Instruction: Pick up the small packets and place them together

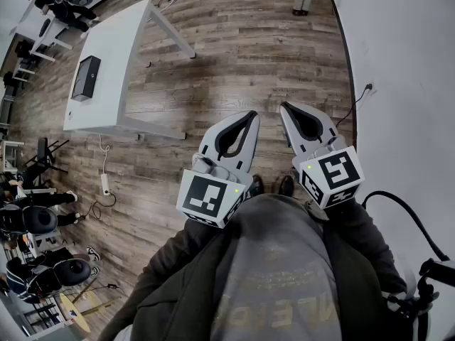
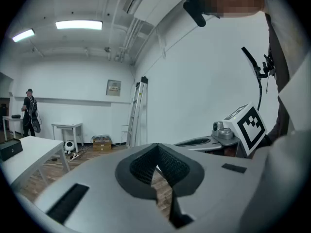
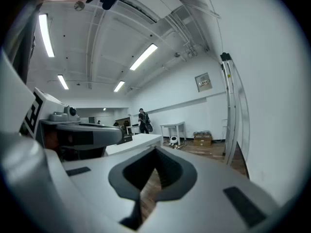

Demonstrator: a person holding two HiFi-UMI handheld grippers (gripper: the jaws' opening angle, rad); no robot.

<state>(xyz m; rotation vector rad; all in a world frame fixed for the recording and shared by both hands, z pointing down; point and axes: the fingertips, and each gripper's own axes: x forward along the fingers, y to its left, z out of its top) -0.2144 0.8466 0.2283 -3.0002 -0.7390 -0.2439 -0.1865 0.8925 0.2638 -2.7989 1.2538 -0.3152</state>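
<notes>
No small packets show in any view. In the head view both grippers are held close in front of the person's body, above a wooden floor. My left gripper [image 1: 250, 114] points forward, its jaws together with nothing between them. My right gripper [image 1: 284, 107] sits just to its right, also shut and empty. In the left gripper view the left gripper's [image 2: 156, 168] dark pads meet at the tips, and the right gripper's marker cube [image 2: 250, 125] is at the right. The right gripper view shows the right gripper [image 3: 154, 167] closed, with the left gripper's body [image 3: 77, 130] at the left.
A white table [image 1: 117, 55] with a black box [image 1: 86, 77] on it stands ahead to the left. A white wall [image 1: 405, 84] runs along the right, with a socket and cable [image 1: 366, 91]. Seated people and gear are at the far left. A ladder [image 2: 136, 110] leans on the far wall.
</notes>
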